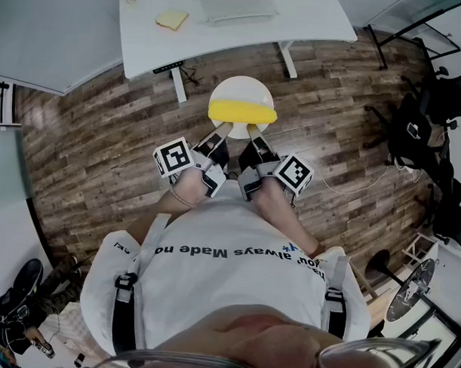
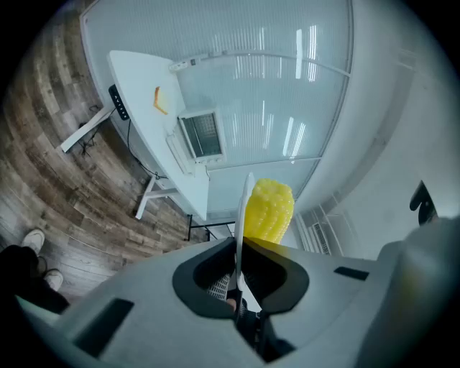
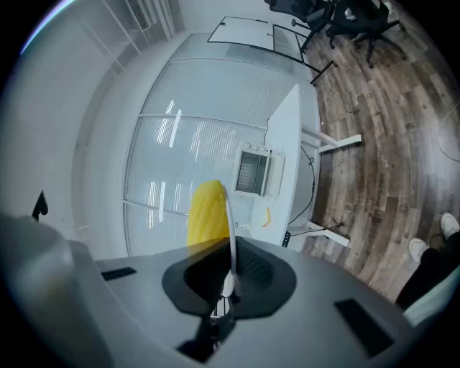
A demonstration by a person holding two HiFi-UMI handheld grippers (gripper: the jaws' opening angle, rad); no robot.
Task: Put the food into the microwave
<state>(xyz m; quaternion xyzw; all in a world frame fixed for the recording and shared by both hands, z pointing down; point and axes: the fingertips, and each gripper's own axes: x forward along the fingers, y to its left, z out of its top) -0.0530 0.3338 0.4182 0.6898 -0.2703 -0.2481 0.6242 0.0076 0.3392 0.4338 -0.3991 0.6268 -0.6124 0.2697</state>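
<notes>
A yellow corn cob (image 1: 243,112) lies on a round white plate (image 1: 241,88), held out over the wood floor. My left gripper (image 1: 220,134) is shut on the plate's near rim on the left, and my right gripper (image 1: 255,135) is shut on the same rim beside it. In the left gripper view the plate (image 2: 247,205) runs edge-on between the pads of the gripper (image 2: 240,251), with the corn (image 2: 269,210) behind it. The right gripper view shows the same: gripper (image 3: 228,253), plate edge (image 3: 231,226), corn (image 3: 206,212). The microwave (image 1: 238,6) (image 2: 200,135) (image 3: 252,172) stands on the white table ahead.
The white table (image 1: 297,19) stands on slim legs with a yellow sponge-like item (image 1: 171,19) on it. Black office chairs (image 1: 437,111) crowd the right side. A thin cable (image 1: 351,190) trails over the floor. A glass partition wall (image 2: 287,93) is behind the table.
</notes>
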